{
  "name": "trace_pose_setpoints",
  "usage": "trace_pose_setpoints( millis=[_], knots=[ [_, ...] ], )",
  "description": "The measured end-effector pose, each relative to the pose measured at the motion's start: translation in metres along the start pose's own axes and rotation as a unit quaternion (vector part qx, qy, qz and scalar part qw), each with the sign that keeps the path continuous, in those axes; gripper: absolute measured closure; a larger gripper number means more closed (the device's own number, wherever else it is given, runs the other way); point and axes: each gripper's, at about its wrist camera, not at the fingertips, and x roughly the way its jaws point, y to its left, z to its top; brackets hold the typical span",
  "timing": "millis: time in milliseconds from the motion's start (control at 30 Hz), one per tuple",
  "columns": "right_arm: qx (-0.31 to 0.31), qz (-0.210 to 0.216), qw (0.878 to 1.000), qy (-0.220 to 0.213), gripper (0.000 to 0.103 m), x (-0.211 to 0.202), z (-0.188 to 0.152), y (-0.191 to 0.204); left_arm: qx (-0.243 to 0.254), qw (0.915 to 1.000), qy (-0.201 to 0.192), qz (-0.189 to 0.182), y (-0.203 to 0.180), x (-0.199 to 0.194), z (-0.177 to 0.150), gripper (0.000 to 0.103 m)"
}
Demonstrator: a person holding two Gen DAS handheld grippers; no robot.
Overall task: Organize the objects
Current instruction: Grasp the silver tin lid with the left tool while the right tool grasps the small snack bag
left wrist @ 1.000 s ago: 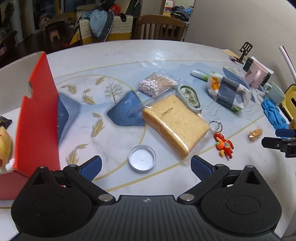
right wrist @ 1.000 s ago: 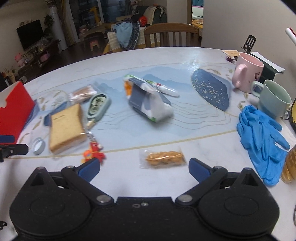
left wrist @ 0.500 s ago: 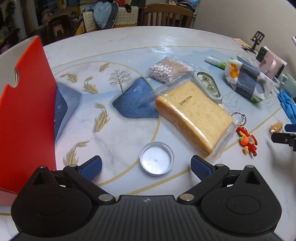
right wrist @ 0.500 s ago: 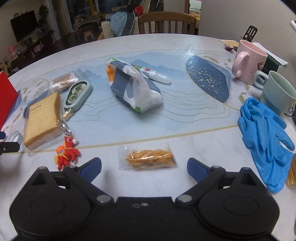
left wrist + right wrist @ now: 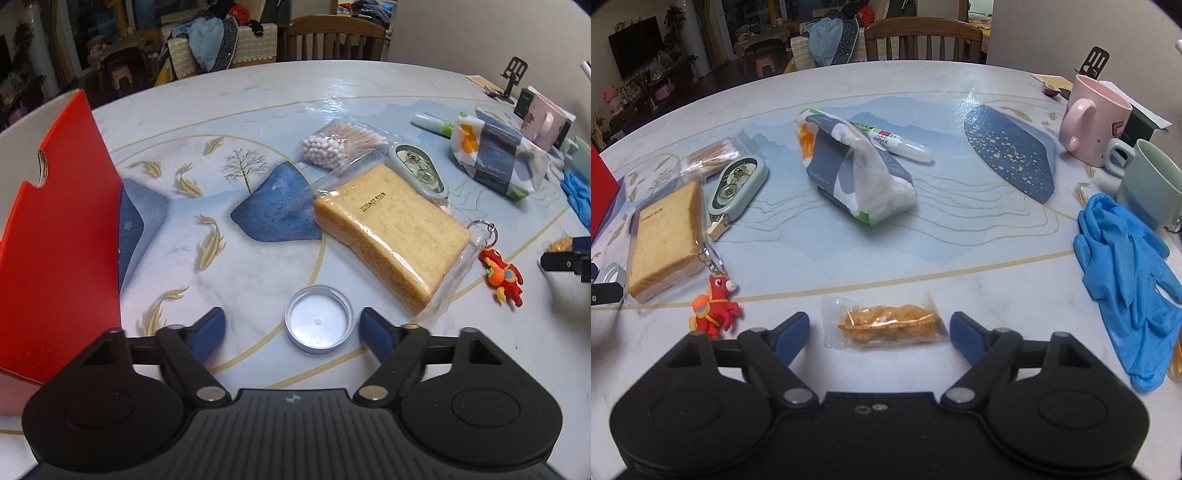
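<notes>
My left gripper [image 5: 293, 330] is open, its blue fingers on either side of a silver jar lid [image 5: 318, 324] lying on the table. A wrapped slice of bread [image 5: 391, 236] lies just beyond, with a red horse keychain [image 5: 504, 277] to its right. My right gripper [image 5: 879, 330] is open around a small clear packet of fried snack [image 5: 886, 325] on the table. The red horse keychain [image 5: 714, 306] lies to its left, next to the bread [image 5: 665, 240].
A red box [image 5: 55, 236] stands at the left. Cotton swabs [image 5: 340, 142], a correction tape [image 5: 737, 186], a patterned pouch [image 5: 855, 177], a marker [image 5: 897, 142], blue gloves [image 5: 1130, 273], a pink mug [image 5: 1093, 120] and a green mug [image 5: 1148, 182] lie around the table.
Both grippers have moved forward and lower. The lid now sits between the left fingers and the snack packet between the right fingers. The fingers have narrowed somewhat.
</notes>
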Motion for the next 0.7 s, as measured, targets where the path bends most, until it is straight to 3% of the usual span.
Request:
trace_pose_setpoints(
  millis=[33,267,567,633,700],
  knots=[
    [0.001,0.0,1.0,0.0,0.024,0.0,0.0,0.0,0.01,0.9999,0.001,0.004,-0.003,0.0,0.0,0.031],
    [-0.003,-0.004,1.0,-0.006,0.042,-0.003,0.0,0.002,0.033,0.9994,-0.002,-0.008,-0.012,-0.003,0.002,0.065],
    [0.006,-0.006,1.0,-0.013,0.051,-0.011,-0.004,0.001,0.024,0.9997,0.004,-0.008,-0.006,-0.009,0.0,0.065],
    [0.011,-0.003,1.0,-0.012,0.077,-0.015,-0.005,0.001,0.021,0.9997,0.004,-0.01,-0.005,-0.012,-0.001,0.065],
    [0.014,-0.004,1.0,-0.013,0.077,-0.017,-0.006,0.001,0.017,0.9998,0.005,-0.013,-0.004,-0.015,-0.002,0.065]
  ],
)
